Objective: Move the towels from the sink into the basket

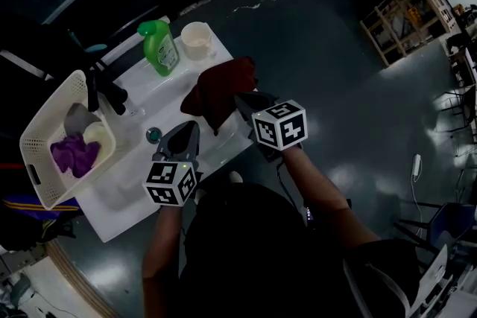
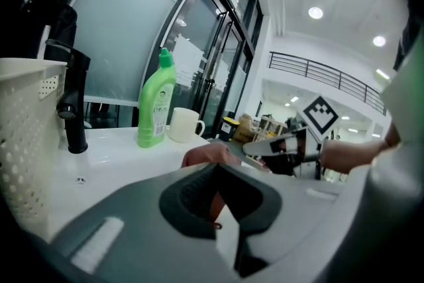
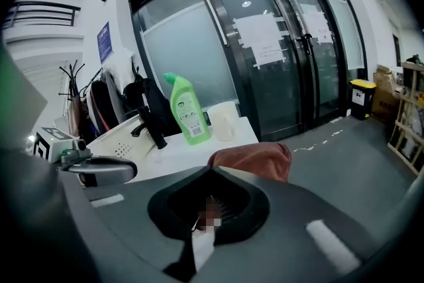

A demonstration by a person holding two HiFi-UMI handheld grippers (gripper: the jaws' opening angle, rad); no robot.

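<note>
A dark red towel [image 1: 220, 93] hangs over the right part of the white sink counter [image 1: 141, 104], stretched between both grippers. My left gripper [image 1: 186, 134] is shut on its lower corner; red cloth [image 2: 209, 154] shows between the jaws in the left gripper view. My right gripper [image 1: 242, 104] is shut on the towel's right edge, and the cloth [image 3: 255, 159] bulges just past its jaws. The white basket [image 1: 45, 123] stands at the counter's left end with a purple towel [image 1: 74, 154] and pale cloths inside.
A green bottle [image 1: 160, 47] and a white mug [image 1: 197, 39] stand at the counter's far end. A black faucet [image 1: 104, 89] rises between basket and sink, and the drain [image 1: 153, 135] lies near my left gripper. Dark floor lies to the right.
</note>
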